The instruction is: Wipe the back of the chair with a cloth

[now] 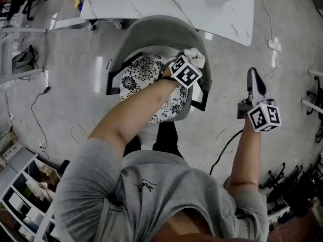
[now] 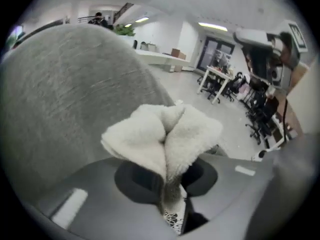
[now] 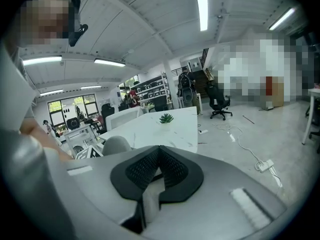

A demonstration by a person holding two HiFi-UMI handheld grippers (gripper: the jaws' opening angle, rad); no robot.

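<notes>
**Cloth pinched at the right end of the chair back, spare tool parked clear**

The chair back [image 1: 151, 26] curves as a grey shell round the patterned seat cushion [image 1: 144, 72]. Its far side sits close under the marble tabletop [image 1: 192, 4], so there is little room to work from behind. That probably explains why the person leans over the seat and reaches in from the front.

The left tool [image 1: 191, 61] reaches across the cushion to the right end of the shell's rim. Its jaws are closed tight on the cloth [image 1: 195, 57], a white fleecy wad. In the left gripper view the cloth [image 2: 162, 134] bunches forward out of the tool [image 2: 167, 184], so soft pile rather than hard jaw would meet the fabric. The grey back [image 2: 65, 94] rises just left of the wad. It is close, but whether the cloth actually presses on it cannot be told. From here the rim runs unobstructed leftward along the curve, which looks like the natural sweep. The armrest just below is the edge to avoid.

The right tool [image 1: 254, 77] hangs well to the right of the chair over bare floor. Its jaws are together with nothing between them [image 3: 157, 166]. It seems held out simply to stay clear of the wiping arm. A power strip [image 1: 274, 44] and its cables lie on the floor beyond it.
</notes>
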